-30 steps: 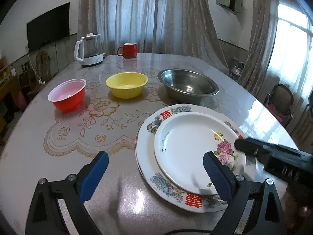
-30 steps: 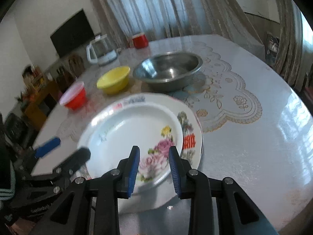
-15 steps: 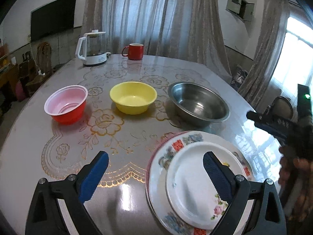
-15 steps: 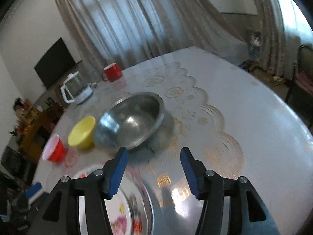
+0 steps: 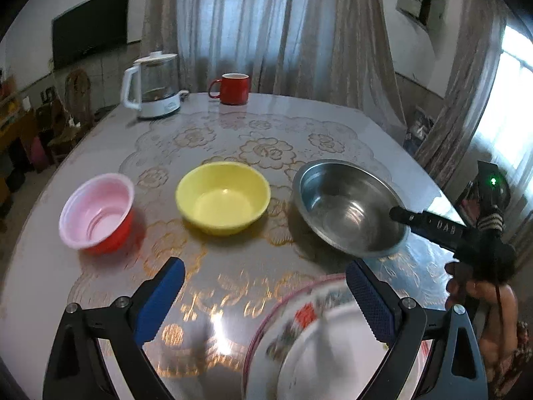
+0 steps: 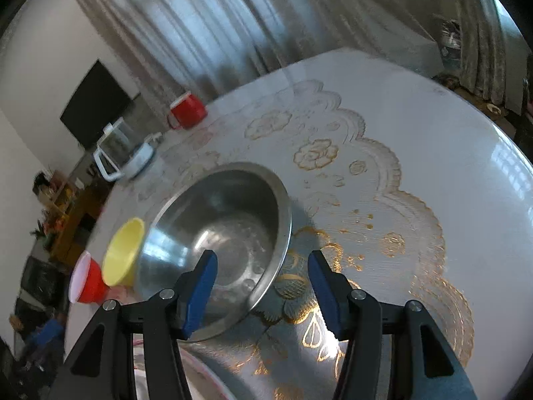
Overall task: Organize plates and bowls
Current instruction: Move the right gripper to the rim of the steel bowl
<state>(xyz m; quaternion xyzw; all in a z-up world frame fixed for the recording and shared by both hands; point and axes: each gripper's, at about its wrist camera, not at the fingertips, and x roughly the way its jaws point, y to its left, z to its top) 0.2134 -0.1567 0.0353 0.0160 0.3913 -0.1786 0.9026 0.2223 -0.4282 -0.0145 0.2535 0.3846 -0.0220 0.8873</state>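
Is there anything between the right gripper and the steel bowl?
Nothing visible. The right gripper is open and empty, and the steel bowl's near rim shows between its fingers with only bare tablecloth beside it. The yellow bowl sits on the bowl's far side, out of the way.
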